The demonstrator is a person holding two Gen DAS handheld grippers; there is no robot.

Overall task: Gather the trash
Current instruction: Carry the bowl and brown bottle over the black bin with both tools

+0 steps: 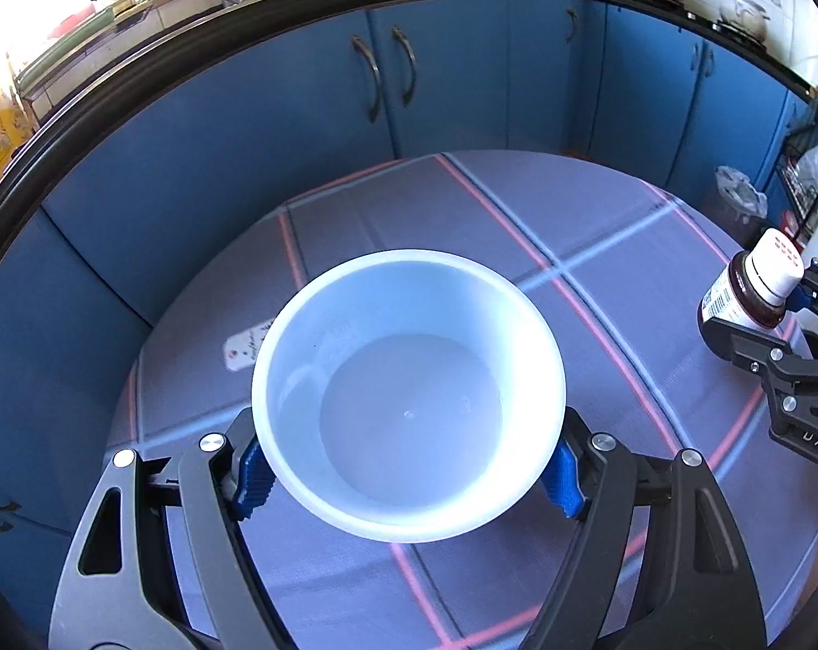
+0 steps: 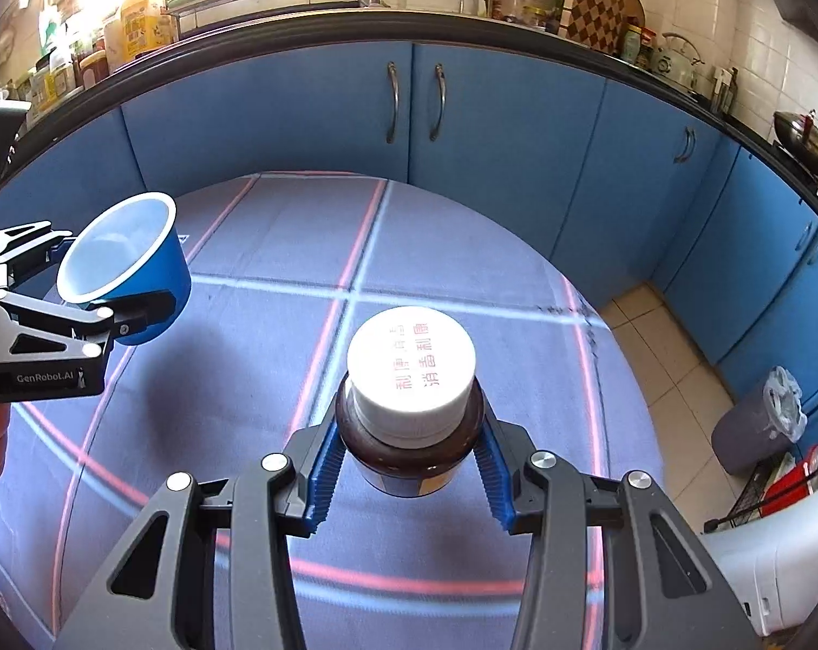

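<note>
My left gripper (image 1: 409,474) is shut on a blue cup with a white inside (image 1: 409,395) and holds it upright above the table; the cup looks empty. The cup (image 2: 124,260) and left gripper (image 2: 111,292) also show at the left of the right wrist view. My right gripper (image 2: 409,479) is shut on a brown bottle with a white cap (image 2: 411,379), held above the table. The bottle (image 1: 755,292) and right gripper (image 1: 777,319) show at the right edge of the left wrist view.
A round table with a blue-grey checked cloth (image 2: 463,249) lies below both grippers. A small white card (image 1: 243,349) lies on it under the cup. Blue kitchen cabinets (image 2: 409,103) curve behind. A grey bin with a white liner (image 2: 760,417) stands on the tiled floor at right.
</note>
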